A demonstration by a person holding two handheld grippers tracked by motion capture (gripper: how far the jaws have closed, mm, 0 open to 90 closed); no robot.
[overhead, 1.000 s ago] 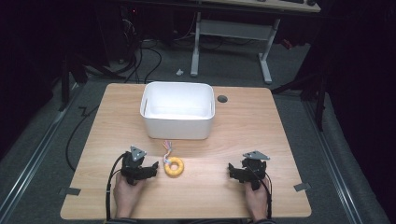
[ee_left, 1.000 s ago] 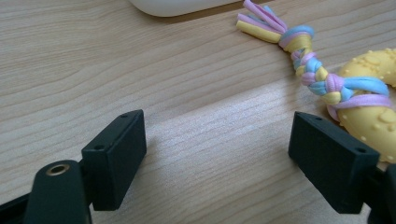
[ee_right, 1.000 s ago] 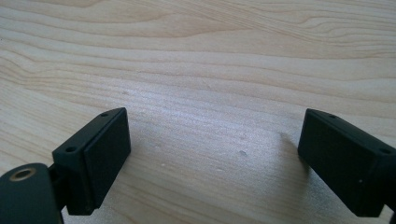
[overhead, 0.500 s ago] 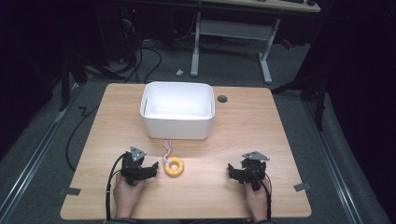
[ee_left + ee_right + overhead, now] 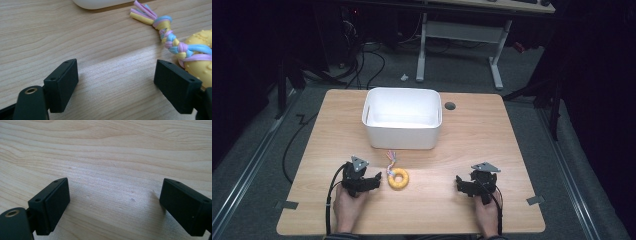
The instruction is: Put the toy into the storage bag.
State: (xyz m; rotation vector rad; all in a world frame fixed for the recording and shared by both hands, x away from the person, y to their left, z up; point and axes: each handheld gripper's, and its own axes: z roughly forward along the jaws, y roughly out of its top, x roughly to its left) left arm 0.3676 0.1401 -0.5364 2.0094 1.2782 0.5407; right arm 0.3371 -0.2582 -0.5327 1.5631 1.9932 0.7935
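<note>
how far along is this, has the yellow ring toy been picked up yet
Nothing looks done: the yellow ring toy lies on the table, outside the white bin. The left gripper sits beside it, jaws open. The right gripper rests open, apart. Grasping and any moving remain.

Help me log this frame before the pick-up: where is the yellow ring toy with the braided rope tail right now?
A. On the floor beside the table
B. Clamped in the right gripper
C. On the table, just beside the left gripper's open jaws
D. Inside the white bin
C: the yellow ring toy lies on the wooden table in front of the white bin, beside the left gripper, whose jaws stand apart with bare wood between them.
</note>
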